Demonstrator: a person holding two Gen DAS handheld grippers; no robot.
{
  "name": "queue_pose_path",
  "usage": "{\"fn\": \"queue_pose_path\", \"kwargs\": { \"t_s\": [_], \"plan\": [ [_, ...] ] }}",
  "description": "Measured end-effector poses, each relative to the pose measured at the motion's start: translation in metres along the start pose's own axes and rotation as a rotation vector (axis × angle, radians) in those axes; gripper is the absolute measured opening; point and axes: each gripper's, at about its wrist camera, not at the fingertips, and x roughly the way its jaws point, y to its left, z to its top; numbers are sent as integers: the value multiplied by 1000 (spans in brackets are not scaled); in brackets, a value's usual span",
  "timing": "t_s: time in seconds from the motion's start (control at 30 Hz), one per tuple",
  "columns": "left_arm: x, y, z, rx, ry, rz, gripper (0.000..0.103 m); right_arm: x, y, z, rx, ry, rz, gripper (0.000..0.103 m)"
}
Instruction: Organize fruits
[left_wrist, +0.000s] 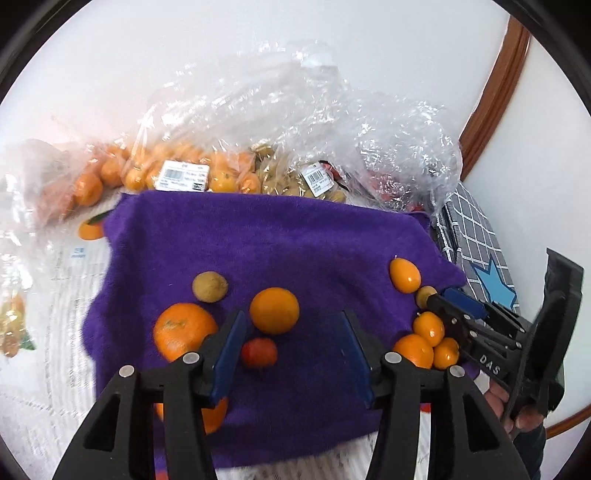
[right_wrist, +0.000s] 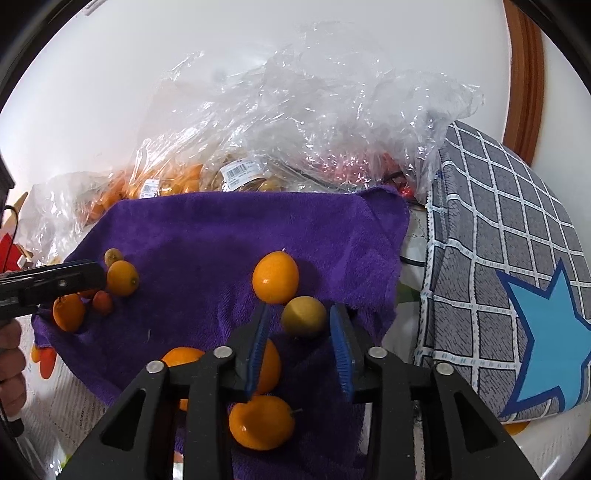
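On the purple towel, the left tongs stand open with nothing pinched; a small red fruit lies between the blue pads and a round orange sits just beyond the tips, touching neither. A larger orange rests beside the left pad, and a brownish-yellow fruit lies a little farther out. The right tongs are parted slightly around a yellow-green fruit; the pads stand close on either side but do not seem to press on it. An oval orange fruit lies just past it, touching it, and more orange fruits crowd under the left pad. In the left view these tongs reach in from the right edge, a hand gripping the handle. Behind the towel lie clear plastic bags of oranges and other fruit with barcode labels. A grey checked cushion with a blue star lies to the right.
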Motion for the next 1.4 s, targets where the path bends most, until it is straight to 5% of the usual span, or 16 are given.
{"fn": "queue_pose_path", "kwargs": {
  "t_s": [0.4,0.7,0.77,0.83,0.93,1.4],
  "plan": [
    [-70,1,-37,-5,-52,72,53,-74,17,-6,20,-38,16,55],
    [-131,-18,-71,18,-138,98,69,-149,41,-34,31,-49,-45,55],
    [-142,-22,-78,29,-149,89,70,-166,44,-42,43,-54,-62,61],
    [-153,-26,-85,37,-163,95,71,-182,47,-52,44,-71,-73,80],
    [-167,-32,-95,43,-176,93,77,-207,51,-66,37,-120,-104,88],
    [-214,-53,-124,53,-248,152,82,-274,53,-102,59,-159,-116,96]
  ]
}}
